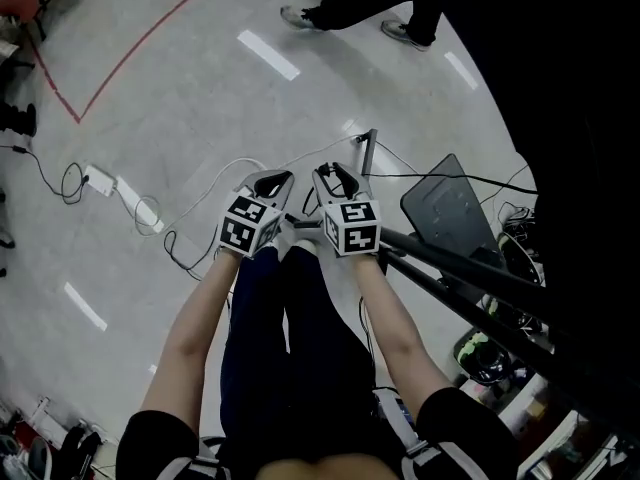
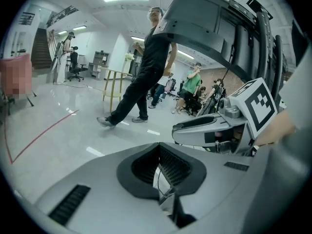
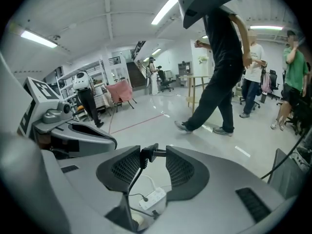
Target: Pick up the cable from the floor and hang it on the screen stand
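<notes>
A thin black cable [image 3: 135, 178] hangs from its black plug [image 3: 148, 153], which my right gripper [image 3: 153, 155] is shut on. In the left gripper view the jaws of my left gripper [image 2: 158, 147] meet at the tips, with a thin strand of the cable [image 2: 158, 182] running down between them. In the head view the left gripper [image 1: 272, 180] and right gripper [image 1: 335, 176] are held side by side above the floor, in front of the person's legs. The black screen stand [image 1: 470, 268] rises at the right, with its base plate [image 1: 450, 213] on the floor. The screen [image 2: 209, 23] looms overhead.
A white power strip [image 1: 100, 180] with looped white leads lies on the floor at the left. More cables and gear [image 1: 485, 353] crowd the stand's foot. A person [image 1: 370, 8] walks past ahead. Red tape [image 1: 130, 58] marks the floor.
</notes>
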`<move>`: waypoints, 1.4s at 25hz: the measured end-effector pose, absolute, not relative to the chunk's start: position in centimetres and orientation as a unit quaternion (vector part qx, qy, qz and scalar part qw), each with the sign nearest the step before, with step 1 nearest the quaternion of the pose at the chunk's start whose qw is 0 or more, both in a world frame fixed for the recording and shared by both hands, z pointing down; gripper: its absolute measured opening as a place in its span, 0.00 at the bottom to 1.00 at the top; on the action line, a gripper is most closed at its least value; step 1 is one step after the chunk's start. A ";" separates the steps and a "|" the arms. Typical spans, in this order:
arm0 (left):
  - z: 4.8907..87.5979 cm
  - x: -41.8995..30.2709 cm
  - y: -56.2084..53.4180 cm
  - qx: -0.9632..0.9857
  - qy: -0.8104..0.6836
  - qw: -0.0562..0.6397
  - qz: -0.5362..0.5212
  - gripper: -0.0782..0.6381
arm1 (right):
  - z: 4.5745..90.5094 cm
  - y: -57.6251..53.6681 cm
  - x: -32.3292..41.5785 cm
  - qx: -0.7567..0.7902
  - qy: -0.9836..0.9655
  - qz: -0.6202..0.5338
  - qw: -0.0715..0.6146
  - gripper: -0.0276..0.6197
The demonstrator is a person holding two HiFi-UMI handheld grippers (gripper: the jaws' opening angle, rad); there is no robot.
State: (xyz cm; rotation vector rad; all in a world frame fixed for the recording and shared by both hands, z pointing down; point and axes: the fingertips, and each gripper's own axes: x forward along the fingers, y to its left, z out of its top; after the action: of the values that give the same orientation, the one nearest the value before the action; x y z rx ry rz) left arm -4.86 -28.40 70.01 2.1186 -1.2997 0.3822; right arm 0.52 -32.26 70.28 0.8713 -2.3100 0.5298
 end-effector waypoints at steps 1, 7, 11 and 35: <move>69.2 -4.8 -28.1 0.802 -0.491 0.308 0.145 0.12 | 69.5 -32.0 0.4 0.329 -0.872 0.204 0.299 0.32; 65.6 -4.9 -25.7 0.798 -0.486 0.329 0.138 0.12 | 65.3 -29.3 -0.3 0.323 -0.876 0.212 0.287 0.32; 63.3 -5.0 -24.7 0.802 -0.487 0.323 0.126 0.12 | 62.2 -27.9 -0.6 0.321 -0.882 0.200 0.280 0.32; 44.3 0.8 -26.1 0.917 -0.317 0.230 0.082 0.12 | 39.4 -29.2 2.1 0.378 -0.908 0.092 0.157 0.32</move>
State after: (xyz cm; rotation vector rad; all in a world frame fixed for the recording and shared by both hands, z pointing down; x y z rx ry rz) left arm 0.81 -26.07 44.34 2.5218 -0.8712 0.2253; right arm 2.10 -29.24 39.39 1.0825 -2.5977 0.2637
